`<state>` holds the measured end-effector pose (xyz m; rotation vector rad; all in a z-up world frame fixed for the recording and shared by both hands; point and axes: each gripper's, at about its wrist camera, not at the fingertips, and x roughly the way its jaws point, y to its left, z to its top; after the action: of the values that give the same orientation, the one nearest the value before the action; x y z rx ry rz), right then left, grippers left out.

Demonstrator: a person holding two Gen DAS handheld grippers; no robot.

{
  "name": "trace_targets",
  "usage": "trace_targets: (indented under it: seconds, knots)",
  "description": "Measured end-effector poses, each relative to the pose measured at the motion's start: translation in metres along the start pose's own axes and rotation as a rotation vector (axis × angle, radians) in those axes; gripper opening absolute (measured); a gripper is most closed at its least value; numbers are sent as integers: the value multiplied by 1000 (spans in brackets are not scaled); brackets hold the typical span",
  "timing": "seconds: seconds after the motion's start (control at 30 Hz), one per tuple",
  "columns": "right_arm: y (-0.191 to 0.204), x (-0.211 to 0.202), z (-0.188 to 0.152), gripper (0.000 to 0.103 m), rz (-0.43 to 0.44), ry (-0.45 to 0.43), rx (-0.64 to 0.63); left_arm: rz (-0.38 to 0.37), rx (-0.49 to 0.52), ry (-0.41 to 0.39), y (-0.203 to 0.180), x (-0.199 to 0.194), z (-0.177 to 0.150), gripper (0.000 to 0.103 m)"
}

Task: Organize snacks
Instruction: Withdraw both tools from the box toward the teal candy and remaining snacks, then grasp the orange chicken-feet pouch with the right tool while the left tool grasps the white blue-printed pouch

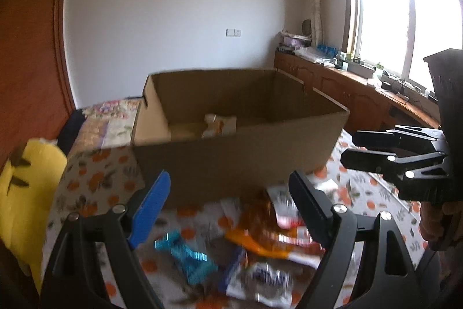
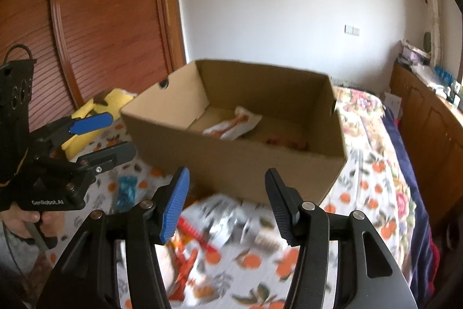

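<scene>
An open cardboard box [image 1: 231, 158] stands on the orange-patterned cloth; it also shows in the right wrist view [image 2: 231, 161]. A white and orange snack packet [image 1: 218, 125] lies inside it [image 2: 234, 125]. Loose snack packets lie in front of the box: an orange one [image 1: 260, 233], a blue one [image 1: 188, 254], a white one [image 1: 266, 283], a silver one [image 2: 228, 216] and a red one [image 2: 196, 233]. My left gripper [image 1: 228, 210] is open and empty above them. My right gripper [image 2: 224, 204] is open and empty above the silver packet. Each gripper shows in the other's view [image 1: 361, 149] [image 2: 110, 135].
A yellow plush toy [image 1: 26, 193] lies left of the box. A wooden wardrobe [image 2: 95, 28] stands at the left. A cluttered wooden counter [image 1: 361, 83] runs under the window at the right. A floral bedspread [image 2: 364, 109] lies behind the box.
</scene>
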<state>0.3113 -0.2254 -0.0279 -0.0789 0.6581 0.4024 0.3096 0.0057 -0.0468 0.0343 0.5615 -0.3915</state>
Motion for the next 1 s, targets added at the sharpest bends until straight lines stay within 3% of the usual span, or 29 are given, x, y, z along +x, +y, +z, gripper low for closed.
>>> trace_targets:
  seconds: [0.47,1.0]
  knots:
    - [32,29,-61,62,76,152,-4,33,-57,108,3,-15,-69,85]
    - [39,64,-78,71,78,246,-14,48,-85,153,8,-8,-92,85]
